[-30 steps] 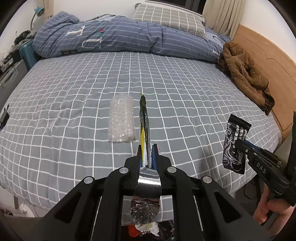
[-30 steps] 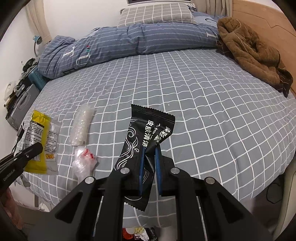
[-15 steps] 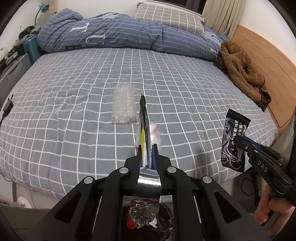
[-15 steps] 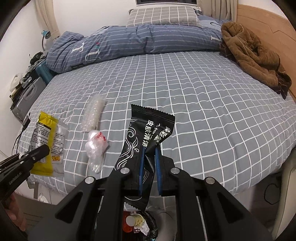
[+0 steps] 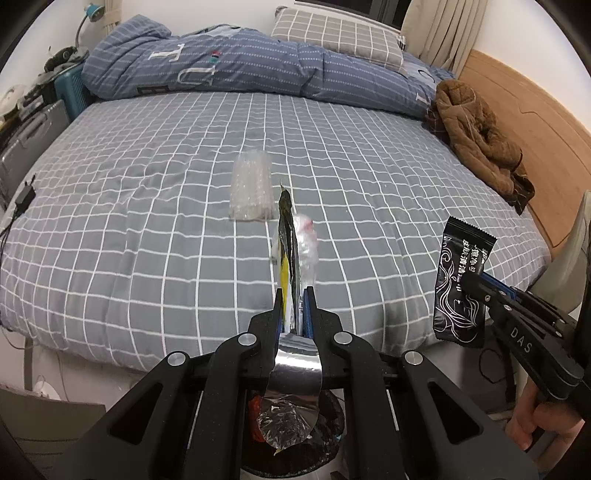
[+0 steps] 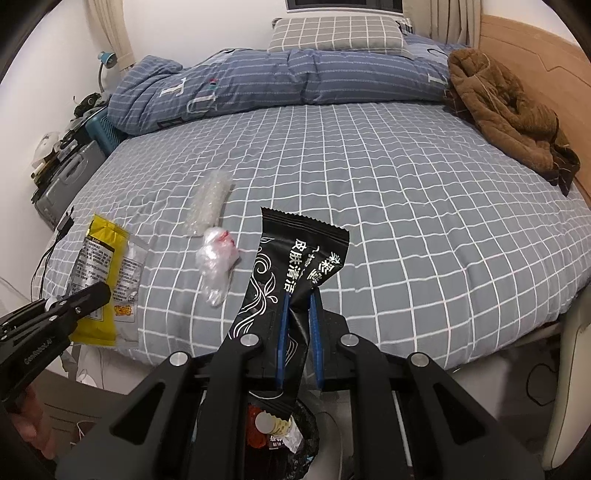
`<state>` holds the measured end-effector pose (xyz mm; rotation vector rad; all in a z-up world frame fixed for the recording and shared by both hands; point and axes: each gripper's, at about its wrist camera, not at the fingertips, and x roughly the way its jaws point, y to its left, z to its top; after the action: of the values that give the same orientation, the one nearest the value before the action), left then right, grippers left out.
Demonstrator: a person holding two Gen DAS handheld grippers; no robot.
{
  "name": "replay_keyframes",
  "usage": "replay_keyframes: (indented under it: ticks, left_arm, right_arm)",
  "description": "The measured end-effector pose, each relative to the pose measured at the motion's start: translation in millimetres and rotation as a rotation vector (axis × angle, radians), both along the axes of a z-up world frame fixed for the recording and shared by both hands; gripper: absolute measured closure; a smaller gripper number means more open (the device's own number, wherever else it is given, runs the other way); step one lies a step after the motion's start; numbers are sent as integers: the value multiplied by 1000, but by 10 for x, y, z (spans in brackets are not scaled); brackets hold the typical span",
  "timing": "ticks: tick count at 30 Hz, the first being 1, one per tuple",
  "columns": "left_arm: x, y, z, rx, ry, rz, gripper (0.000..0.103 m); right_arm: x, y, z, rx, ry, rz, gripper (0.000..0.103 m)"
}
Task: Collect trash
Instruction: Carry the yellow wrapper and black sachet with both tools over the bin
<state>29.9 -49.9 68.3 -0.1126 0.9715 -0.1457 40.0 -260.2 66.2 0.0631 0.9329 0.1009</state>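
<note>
Both grippers are backing away from the bed (image 5: 147, 206) toward its near edge, and the trash bin (image 6: 295, 443) is coming into view beneath them, where a second ago only the bedcover showed.

Nearest, the bin is sitting on the floor just off the bed's near edge, already holding wrappers. The left gripper (image 5: 294, 295) is hanging over it, jaws clamped on the yellow snack packet (image 5: 286, 251), which is standing edge-on between the pads with its silver end drooping toward the bin. The right gripper (image 6: 298, 306) is likewise over the bin, jaws clamped on the black wipe sachet (image 6: 295, 266), whose lower end is dangling above the rim.

Farther in, near the bed's near edge, the crumpled clear wrapper (image 6: 218, 258) with a red mark is lying on the cover. Just beyond it, the bubble-wrap piece (image 6: 208, 201) is lying toward the bed's middle. At the far edge, the folded duvet (image 6: 277, 77) and pillow (image 6: 336, 35) are resting; a brown jacket (image 6: 506, 110) is lying at the far right corner.

The step in hand is judged to be carrying two collected items to the bin. The next move calls for centring each item over the bin opening and parting the jaws so both drop inside, then returning for the two clear pieces.
</note>
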Motion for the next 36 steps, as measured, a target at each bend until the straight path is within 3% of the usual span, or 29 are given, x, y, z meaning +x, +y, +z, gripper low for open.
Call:
replay_keyframes:
  ticks: [17, 36]
  left_arm:
    - [-594, -7, -138, 14, 14, -14, 94]
    - [-1061, -8, -928, 15, 113, -19, 94]
  right_arm:
    - [-597, 153, -63, -7, 4, 45, 92]
    - [-1123, 276, -779, -26, 87, 72, 92]
